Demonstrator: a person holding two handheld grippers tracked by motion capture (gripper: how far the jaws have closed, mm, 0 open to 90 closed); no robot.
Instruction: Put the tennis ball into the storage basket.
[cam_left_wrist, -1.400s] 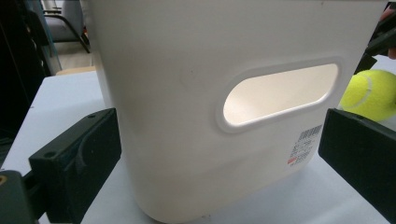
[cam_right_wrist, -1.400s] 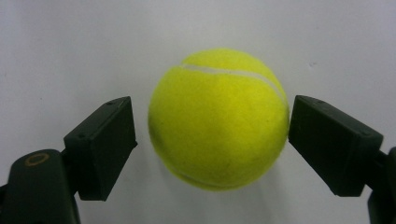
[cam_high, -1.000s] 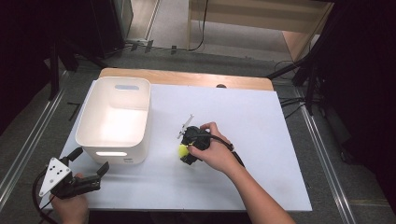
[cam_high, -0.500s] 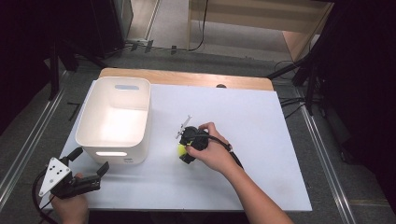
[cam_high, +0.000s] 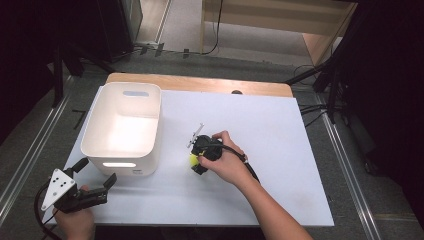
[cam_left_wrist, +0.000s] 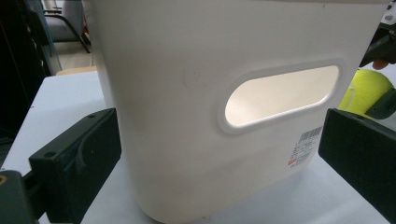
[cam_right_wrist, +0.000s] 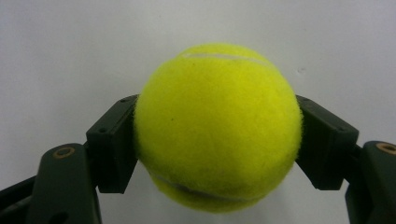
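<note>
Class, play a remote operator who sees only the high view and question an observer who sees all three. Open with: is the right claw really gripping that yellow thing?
Observer: Yes. In the right gripper view both pads press the sides of the tennis ball; the right claw has just been closing on it.
Operator: What does the left claw face?
Observer: The left claw stands open in front of the white bin, level with its oval handle slot.
Operator: Anything printed on that wall?
Observer: A small barcode label sits low, under the slot's right end.
</note>
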